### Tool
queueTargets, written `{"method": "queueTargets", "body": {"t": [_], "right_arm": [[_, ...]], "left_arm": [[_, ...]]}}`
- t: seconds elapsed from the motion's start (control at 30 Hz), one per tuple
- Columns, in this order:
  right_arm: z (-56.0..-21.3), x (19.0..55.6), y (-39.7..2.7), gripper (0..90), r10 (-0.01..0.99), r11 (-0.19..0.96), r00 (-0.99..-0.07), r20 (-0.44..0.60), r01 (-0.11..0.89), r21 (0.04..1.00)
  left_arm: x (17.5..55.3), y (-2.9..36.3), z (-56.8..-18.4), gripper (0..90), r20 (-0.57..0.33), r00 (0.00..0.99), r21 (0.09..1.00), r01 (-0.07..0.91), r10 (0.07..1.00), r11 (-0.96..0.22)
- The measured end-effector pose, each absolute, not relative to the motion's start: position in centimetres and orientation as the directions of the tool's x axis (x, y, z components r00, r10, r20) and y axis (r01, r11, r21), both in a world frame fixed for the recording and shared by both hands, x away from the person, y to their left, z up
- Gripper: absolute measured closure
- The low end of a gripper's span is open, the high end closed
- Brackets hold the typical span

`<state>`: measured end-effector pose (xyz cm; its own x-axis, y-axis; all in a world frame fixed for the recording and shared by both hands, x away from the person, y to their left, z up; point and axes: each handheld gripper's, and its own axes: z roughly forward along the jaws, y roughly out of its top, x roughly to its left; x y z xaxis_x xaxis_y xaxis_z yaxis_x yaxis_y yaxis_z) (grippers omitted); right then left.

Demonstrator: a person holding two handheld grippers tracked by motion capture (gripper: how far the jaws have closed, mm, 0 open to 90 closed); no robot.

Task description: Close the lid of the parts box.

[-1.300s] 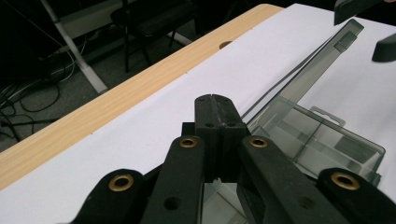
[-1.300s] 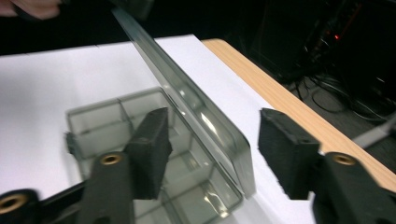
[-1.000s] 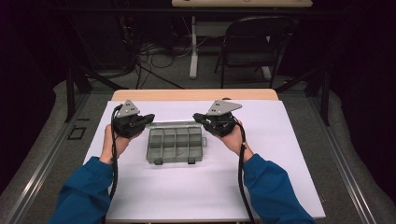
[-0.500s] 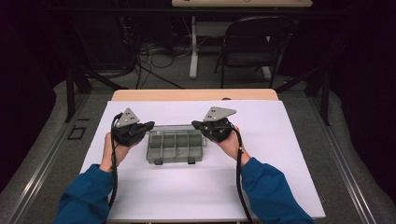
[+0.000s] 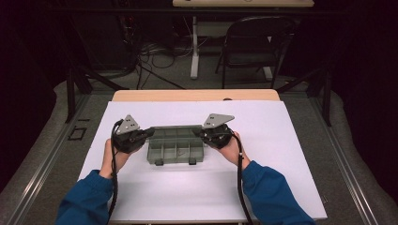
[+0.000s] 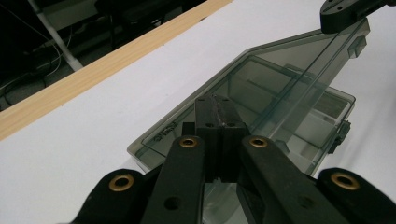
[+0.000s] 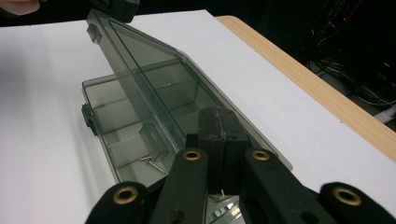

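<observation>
A dark room: a folding chair (image 5: 256,44) and tangled cables (image 5: 155,51) behind the table (image 5: 197,95), seemingly on grey floor.

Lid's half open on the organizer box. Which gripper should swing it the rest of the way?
Neither alone, probably: left gripper and right gripper are both shut, one at each end of the tilted lid of the box.

Counter (image 5: 291,140): your white surface, wooden strip along the far edge.
Organiser box (image 5: 176,152): rests directly on it, centre frame.
</observation>
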<state>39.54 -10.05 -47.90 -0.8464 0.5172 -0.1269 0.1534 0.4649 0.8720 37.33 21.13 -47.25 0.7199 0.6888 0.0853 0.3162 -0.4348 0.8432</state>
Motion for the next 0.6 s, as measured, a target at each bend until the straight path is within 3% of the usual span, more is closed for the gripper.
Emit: {"method": "queueTargets", "body": {"t": [0.6], "right_arm": [[-49.2,38.9,-9.6,90.0,0.49,0.517,-0.861,-0.138,0.159,0.841]], "left_arm": [[36.8,20.8,-49.1,90.0,0.07,0.736,0.815,0.348,0.673,-0.464]]}}
